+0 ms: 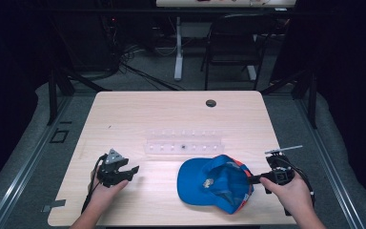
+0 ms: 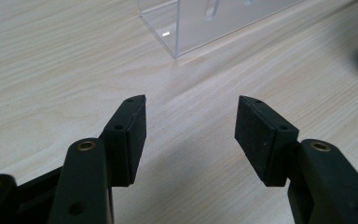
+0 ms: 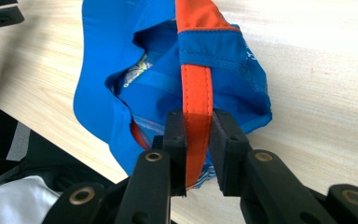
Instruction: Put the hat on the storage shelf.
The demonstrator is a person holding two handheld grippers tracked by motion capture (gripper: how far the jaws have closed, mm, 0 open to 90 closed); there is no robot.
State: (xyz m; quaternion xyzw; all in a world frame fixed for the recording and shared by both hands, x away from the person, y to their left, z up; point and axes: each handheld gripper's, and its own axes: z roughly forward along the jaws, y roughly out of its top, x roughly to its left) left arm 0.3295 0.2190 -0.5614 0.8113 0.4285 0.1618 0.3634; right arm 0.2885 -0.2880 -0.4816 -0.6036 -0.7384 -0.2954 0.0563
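Right gripper (image 3: 198, 154) sits closest, down at the near right corner of the table (image 1: 124, 109), and its two black jaws are pinched on the orange strap (image 3: 196, 88) at the back of a blue baseball cap (image 1: 214, 183). From the right gripper view you can see the strap squeezed flat between the pads (the fabric bunches up a bit around it). That cap lies upside down on the wood, brim pointing left toward the middle of the near edge, with some printed lining visible inside.

Over on the near left, the left gripper (image 2: 191, 135) hovers just above bare tabletop, jaws spread wide apart with nothing between them. It's well apart from the cap.

Further back, around the table's middle, there's a clear acrylic rack (image 1: 183, 142) with a row of small slots. Beyond that, a dark round grommet hole (image 1: 211, 103) near the far edge.
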